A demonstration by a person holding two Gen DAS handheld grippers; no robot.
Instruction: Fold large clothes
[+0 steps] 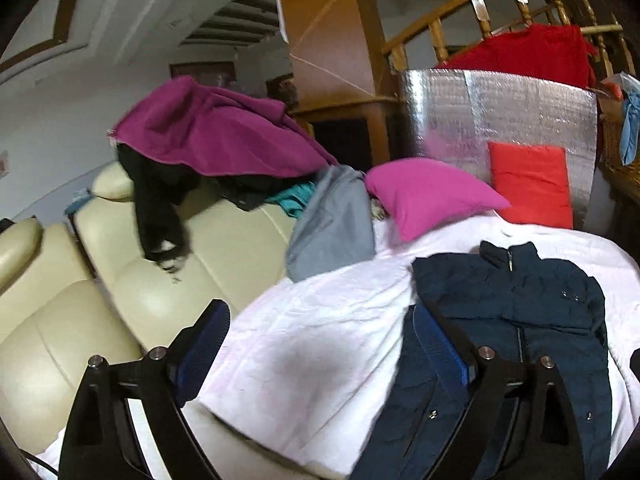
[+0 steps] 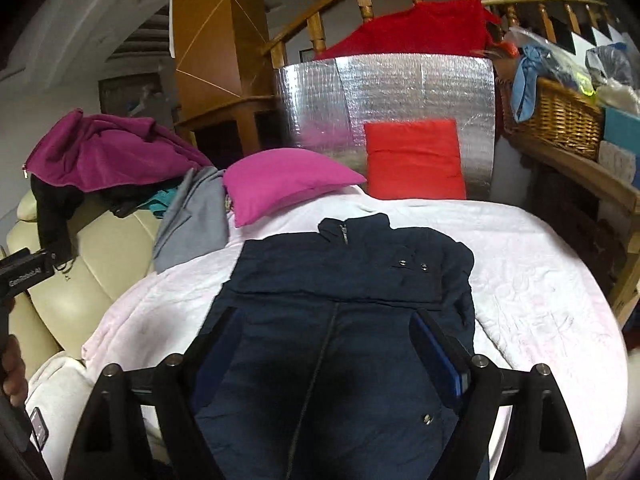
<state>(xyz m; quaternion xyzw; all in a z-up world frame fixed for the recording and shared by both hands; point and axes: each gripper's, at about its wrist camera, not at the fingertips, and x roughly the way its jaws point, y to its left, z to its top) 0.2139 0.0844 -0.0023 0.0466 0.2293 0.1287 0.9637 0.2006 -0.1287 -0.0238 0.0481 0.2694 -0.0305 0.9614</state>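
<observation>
A navy zip-up jacket (image 1: 520,300) (image 2: 352,280) lies flat, front up and collar at the far end, on a white sheet (image 1: 304,380) (image 2: 540,280). My left gripper (image 1: 320,312) hovers open over the sheet at the jacket's left edge, its right finger over the jacket's left side, with nothing between the fingers. My right gripper (image 2: 326,316) hovers open above the jacket's middle, one finger on each side of the zip, not pressing on the cloth. The jacket's lower part is hidden behind both grippers.
A cream leather sofa (image 1: 160,280) on the left carries a magenta garment (image 1: 208,128), a black one (image 1: 156,200) and a grey one (image 1: 332,220). At the far end are a pink pillow (image 2: 288,184), a red cushion (image 2: 416,160) and a silver foil panel (image 2: 384,88). A wicker basket (image 2: 556,116) stands at the right.
</observation>
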